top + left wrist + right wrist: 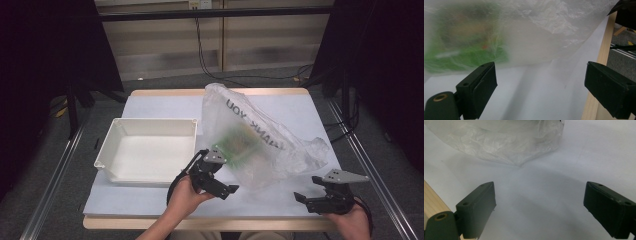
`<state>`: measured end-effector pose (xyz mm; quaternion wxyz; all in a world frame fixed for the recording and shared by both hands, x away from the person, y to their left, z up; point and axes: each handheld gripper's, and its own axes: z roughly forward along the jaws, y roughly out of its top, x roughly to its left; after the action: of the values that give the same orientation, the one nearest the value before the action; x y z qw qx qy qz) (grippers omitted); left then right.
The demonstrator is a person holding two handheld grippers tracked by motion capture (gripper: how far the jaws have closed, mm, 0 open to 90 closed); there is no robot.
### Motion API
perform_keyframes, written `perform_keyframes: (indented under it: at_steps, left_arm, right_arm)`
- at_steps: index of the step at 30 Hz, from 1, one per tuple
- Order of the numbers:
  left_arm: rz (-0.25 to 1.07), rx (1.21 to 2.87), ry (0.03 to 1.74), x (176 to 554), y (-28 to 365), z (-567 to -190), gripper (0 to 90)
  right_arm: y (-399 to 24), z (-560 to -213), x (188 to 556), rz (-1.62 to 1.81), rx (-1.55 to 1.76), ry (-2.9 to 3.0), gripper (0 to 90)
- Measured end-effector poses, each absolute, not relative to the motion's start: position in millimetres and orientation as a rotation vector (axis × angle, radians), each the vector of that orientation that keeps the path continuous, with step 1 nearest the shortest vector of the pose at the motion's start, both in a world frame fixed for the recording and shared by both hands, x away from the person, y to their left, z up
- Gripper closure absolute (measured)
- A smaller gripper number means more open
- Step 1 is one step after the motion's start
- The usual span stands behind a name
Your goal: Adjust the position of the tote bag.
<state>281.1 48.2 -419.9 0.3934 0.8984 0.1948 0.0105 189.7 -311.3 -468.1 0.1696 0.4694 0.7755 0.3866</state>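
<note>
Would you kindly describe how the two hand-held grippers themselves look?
Both are black. The left hand-held gripper and right hand-held gripper each carry a grey three-cornered plate on top, blocky flat-padded jaws and a trailing black cable. A brass-coloured ring sits near each left jaw base.

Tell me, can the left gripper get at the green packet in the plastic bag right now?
Probably not directly: the left gripper is open beside the plastic bag, but the bag's film covers the green packet, so it would pinch film too.

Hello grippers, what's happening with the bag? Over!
Left gripper open, beside plastic bag, not touching. Right gripper open, empty, near table edge. Green packet inside bag. White bin empty, nothing blocking.
</note>
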Motion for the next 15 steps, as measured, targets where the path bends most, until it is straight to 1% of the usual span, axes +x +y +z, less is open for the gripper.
perform_keyframes:
  at_steps: [3, 6, 9, 10, 14, 15]
  left_arm:
    - [0.046, 2.3, 0.474, 277, 39, -421, 8.6]
    - [0.064, 2.309, 0.473, 276, 30, -425, 5.0]
    - [0.056, 2.299, 0.478, 275, 26, -429, 3.0]
    - [0.078, 2.302, 0.513, 274, 23, -432, 1.7]
    - [0.095, 2.286, 0.536, 276, 16, -436, 2.4]
    - [0.109, 2.309, 0.531, 277, 15, -435, 3.2]
  right_arm:
    - [-312, -468, 190, 1.098, 1.336, 2.199, 10.3]
    - [-314, -467, 190, 1.102, 1.346, 2.193, 10.4]
    - [-315, -468, 190, 1.106, 1.339, 2.198, 10.7]
    - [-314, -468, 190, 1.107, 1.341, 2.199, 10.6]
    - [-313, -468, 191, 1.112, 1.342, 2.199, 10.5]
    - [-313, -468, 191, 1.111, 1.343, 2.201, 10.5]
